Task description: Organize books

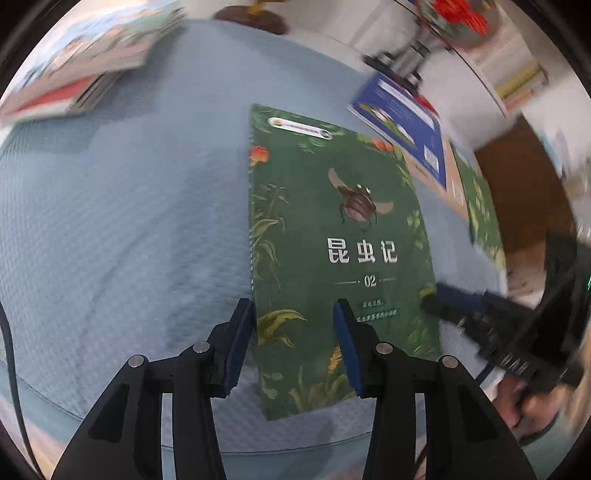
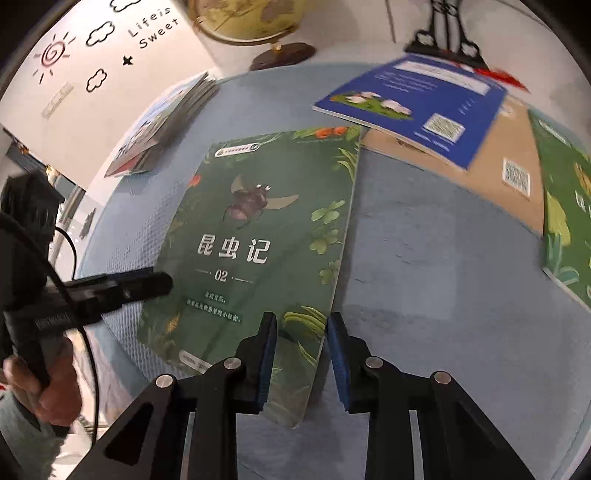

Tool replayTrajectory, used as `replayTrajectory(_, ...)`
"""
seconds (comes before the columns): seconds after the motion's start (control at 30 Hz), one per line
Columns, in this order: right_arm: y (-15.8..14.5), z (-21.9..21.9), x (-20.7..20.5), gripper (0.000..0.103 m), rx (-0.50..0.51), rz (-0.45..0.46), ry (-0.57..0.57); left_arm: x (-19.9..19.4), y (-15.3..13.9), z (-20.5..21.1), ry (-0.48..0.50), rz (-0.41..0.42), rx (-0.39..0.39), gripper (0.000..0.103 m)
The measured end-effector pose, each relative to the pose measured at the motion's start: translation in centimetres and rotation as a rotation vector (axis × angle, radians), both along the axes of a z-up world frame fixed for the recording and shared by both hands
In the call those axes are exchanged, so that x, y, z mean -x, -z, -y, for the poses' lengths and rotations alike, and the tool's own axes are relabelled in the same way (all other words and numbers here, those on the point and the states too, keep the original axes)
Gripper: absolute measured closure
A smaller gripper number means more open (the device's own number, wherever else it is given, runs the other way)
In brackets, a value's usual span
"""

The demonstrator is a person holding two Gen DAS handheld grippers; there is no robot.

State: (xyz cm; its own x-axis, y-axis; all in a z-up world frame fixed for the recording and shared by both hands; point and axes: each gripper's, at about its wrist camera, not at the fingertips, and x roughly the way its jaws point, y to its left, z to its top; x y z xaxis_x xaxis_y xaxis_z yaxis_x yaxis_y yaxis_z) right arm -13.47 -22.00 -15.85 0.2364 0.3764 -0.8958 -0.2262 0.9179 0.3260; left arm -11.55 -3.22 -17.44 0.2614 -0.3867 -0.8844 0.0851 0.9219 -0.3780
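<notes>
Green insect book flat on a blue quilted counter, a claw at each lower side edge.

The counter cloth (image 2: pixel 424 240) is pale blue with a fine waffle weave; behind it stand a white wall with cloud and sun decals, a globe (image 2: pixel 251 22) on a dark wooden base and a black stand. The green book (image 1: pixel 332 229) is a thin glossy paperback with a beetle and leaves, long axis running away from the cameras, title end far. The left claw (image 1: pixel 293 339) stands part open, straddling the book's left edge, pads not pressing. The right claw (image 2: pixel 301 354) stands narrower, straddling its right edge; contact unclear. A book stack (image 1: pixel 81 70) lies far left; a blue book (image 2: pixel 417 103), tan book (image 2: pixel 491 162) and second green book (image 2: pixel 565 214) overlap at right.
</notes>
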Motion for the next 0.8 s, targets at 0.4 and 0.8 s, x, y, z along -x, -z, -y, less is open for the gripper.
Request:
replayTrajectory(0.4, 0.3, 4.0, 1.9, 0.075, -0.035, -0.037, 0.044, 1.7, 0.2, 1.6, 0.036, -0.041, 0.012, 0.063)
replayTrajectory(0.8, 0.5, 3.2, 2.4, 0.074, -0.040, -0.009, 0.029, 2.1, 0.2, 1.8, 0.005, -0.047, 0.090, 0.063)
